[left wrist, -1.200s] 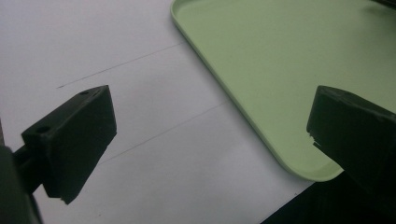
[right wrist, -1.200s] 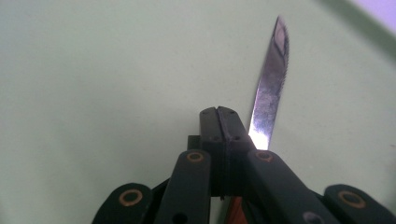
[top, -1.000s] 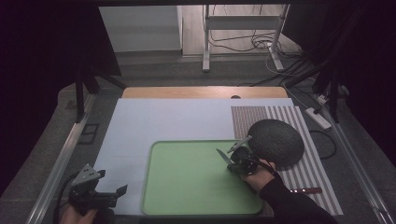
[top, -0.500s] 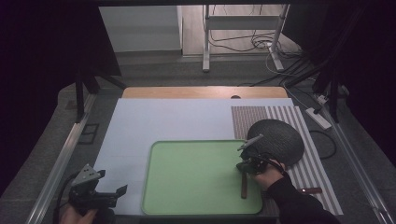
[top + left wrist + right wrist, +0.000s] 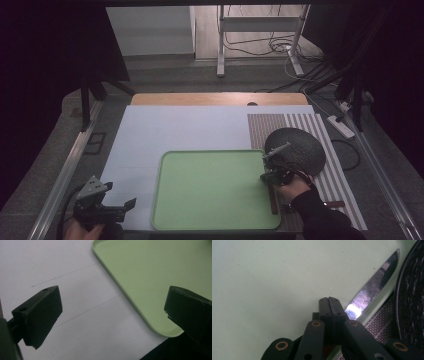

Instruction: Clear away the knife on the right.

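Observation:
My right gripper (image 5: 270, 178) is at the right rim of the green tray (image 5: 210, 190), its jaws shut on a knife (image 5: 273, 201). The brown handle points back toward the person. In the right gripper view the serrated blade (image 5: 372, 287) runs forward past the closed jaws, along the tray's rim (image 5: 372, 306). My left gripper (image 5: 127, 205) hovers open at the near left over the white sheet (image 5: 165, 130). In the left gripper view its jaws stand wide apart around nothing (image 5: 112, 312), with the tray's corner (image 5: 150, 322) just ahead.
A dark round plate (image 5: 297, 147) lies on a striped mat (image 5: 300, 125) right of the tray, close behind the right gripper. A second brown handle (image 5: 334, 204) lies on the mat near the sleeve. A power strip (image 5: 341, 126) and cables sit beyond the table's right edge.
The right gripper has drifted right and toward the person, from over the tray to its right rim. The knife's handle has swung round toward the person. The left gripper has stayed put.

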`<state>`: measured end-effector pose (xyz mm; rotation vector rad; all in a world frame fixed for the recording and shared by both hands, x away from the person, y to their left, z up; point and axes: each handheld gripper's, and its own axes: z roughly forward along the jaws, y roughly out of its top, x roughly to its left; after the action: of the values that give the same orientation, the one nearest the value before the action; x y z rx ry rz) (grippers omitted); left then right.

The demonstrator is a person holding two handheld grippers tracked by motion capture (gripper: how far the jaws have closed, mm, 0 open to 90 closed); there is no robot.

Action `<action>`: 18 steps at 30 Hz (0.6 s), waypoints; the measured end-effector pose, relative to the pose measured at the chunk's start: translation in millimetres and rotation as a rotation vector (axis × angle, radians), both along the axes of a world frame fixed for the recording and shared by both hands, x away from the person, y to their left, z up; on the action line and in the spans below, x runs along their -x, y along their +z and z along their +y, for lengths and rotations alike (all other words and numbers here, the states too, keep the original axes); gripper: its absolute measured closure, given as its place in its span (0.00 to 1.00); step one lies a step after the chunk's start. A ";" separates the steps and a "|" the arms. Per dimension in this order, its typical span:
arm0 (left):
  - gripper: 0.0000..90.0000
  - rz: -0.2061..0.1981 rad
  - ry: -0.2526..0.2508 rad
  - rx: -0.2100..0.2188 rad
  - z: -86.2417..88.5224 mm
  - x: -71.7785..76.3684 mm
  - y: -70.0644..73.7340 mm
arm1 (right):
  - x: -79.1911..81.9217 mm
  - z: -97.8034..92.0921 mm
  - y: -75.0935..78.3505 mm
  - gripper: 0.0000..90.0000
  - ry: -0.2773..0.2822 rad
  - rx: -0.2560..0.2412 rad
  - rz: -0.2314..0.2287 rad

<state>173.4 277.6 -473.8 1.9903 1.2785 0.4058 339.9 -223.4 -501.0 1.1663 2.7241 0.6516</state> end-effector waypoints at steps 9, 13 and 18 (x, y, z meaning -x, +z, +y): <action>0.02 0.002 0.001 0.004 0.6 -0.2 0.0 | 4.9 5.9 10.8 0.74 0.032 -0.071 -0.039; 0.02 0.002 0.001 0.005 1.0 -0.3 -0.1 | 7.7 7.6 15.5 0.56 0.044 -0.081 -0.070; 0.02 0.002 0.000 0.005 1.0 -0.2 0.0 | 10.9 8.9 20.4 0.31 0.037 -0.100 -0.107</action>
<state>173.6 278.6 -473.9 1.9873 1.2792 0.4010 329.1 -214.5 -480.6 1.0696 2.6574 0.8394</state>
